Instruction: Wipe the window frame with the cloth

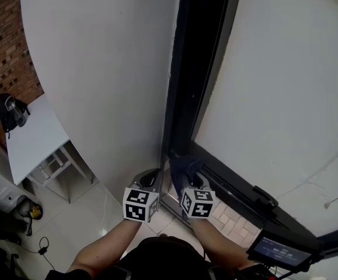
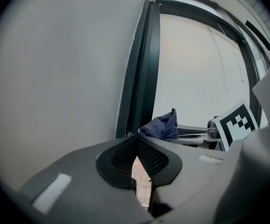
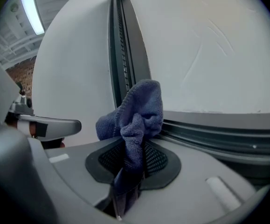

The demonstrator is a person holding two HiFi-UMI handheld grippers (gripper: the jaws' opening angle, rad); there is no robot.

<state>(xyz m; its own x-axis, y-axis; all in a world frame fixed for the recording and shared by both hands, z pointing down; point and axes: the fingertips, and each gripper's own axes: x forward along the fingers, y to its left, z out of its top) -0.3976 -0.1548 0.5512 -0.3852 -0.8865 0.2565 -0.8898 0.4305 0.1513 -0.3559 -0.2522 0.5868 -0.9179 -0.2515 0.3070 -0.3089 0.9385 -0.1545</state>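
Note:
A dark blue cloth (image 3: 135,120) is bunched between the jaws of my right gripper (image 3: 134,149), which is shut on it. The cloth (image 1: 185,167) presses against the bottom corner of the dark window frame (image 1: 199,63), where the upright post meets the lower rail (image 3: 218,129). My left gripper (image 2: 135,146) is shut with nothing in it, just left of the right one and close to the frame's upright (image 2: 141,73). From the left gripper view the cloth (image 2: 162,125) shows beside the marker cube (image 2: 237,122) of the right gripper.
A white wall (image 1: 98,69) stands left of the frame, frosted white glass (image 1: 285,80) right of it. A black handle (image 1: 265,196) sits on the lower rail. Far below are a white table (image 1: 34,139), a black bag (image 1: 8,111) and a tiled floor.

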